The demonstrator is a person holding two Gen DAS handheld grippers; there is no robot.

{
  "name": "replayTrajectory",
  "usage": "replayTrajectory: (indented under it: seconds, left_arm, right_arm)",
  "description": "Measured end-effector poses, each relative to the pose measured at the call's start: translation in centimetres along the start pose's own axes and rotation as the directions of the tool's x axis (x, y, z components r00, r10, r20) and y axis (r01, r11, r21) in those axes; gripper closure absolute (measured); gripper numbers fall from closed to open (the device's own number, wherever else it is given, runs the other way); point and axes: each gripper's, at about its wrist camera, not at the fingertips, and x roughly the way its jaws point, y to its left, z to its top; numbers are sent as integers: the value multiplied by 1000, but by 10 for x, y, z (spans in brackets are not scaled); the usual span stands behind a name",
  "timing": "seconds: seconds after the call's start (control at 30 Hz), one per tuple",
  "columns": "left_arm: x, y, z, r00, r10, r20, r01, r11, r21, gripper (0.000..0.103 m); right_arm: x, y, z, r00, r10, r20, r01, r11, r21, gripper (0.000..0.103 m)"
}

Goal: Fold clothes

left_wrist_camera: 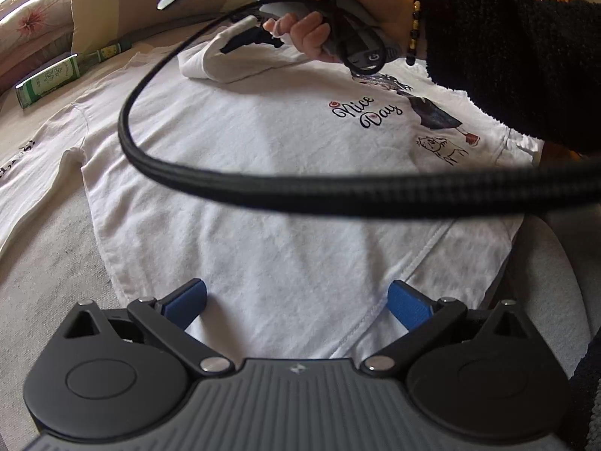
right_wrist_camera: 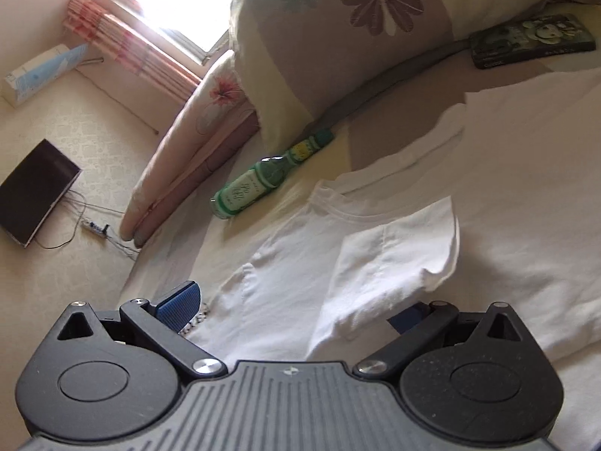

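White shirt [left_wrist_camera: 263, 158] is laid flat on the bed [left_wrist_camera: 45, 282], print side up. Left tool [left_wrist_camera: 298, 302] is held spread above the hem. Right tool [right_wrist_camera: 300, 308] is spread too, with the folded sleeve [right_wrist_camera: 390, 259] draped over one finger. Green bottle [right_wrist_camera: 263, 180] is seen beside the pillow [right_wrist_camera: 338, 45].
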Motion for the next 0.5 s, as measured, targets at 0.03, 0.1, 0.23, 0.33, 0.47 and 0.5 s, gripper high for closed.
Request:
replayTrajectory:
  seconds: [0.03, 0.1, 0.23, 0.33, 0.47, 0.5]
  left_arm:
    - [0, 0, -1, 1000, 0, 0, 0, 1000, -5, 1]
    - [0, -1, 0, 1000, 3, -2, -3, 1000, -6, 1]
    - [1, -2, 0, 1000, 11, -7, -11, 1000, -6, 1]
    - [3, -3, 0, 1000, 15, -10, -15, 1000, -9, 1]
    - [5, -3, 1, 1000, 19, -13, -19, 1000, -13, 1]
    - [4, -3, 2, 1000, 20, -16, -20, 1000, -13, 1]
  right_arm:
    - [4, 10, 0, 999, 32, -7, -33, 999, -30, 0]
    - [12, 30, -2, 997, 65, -48, -69, 993, -94, 0]
    - [13, 48, -10, 996, 1, -84, -21, 972, -234, 0]
    - [1, 41, -12, 995, -73, -63, 53, 960, -276, 0]
    - [-35, 12, -8, 980, -198, 11, 194, 941, -277, 0]
    - [-44, 5, -7, 973, -227, 30, 227, 934, -277, 0]
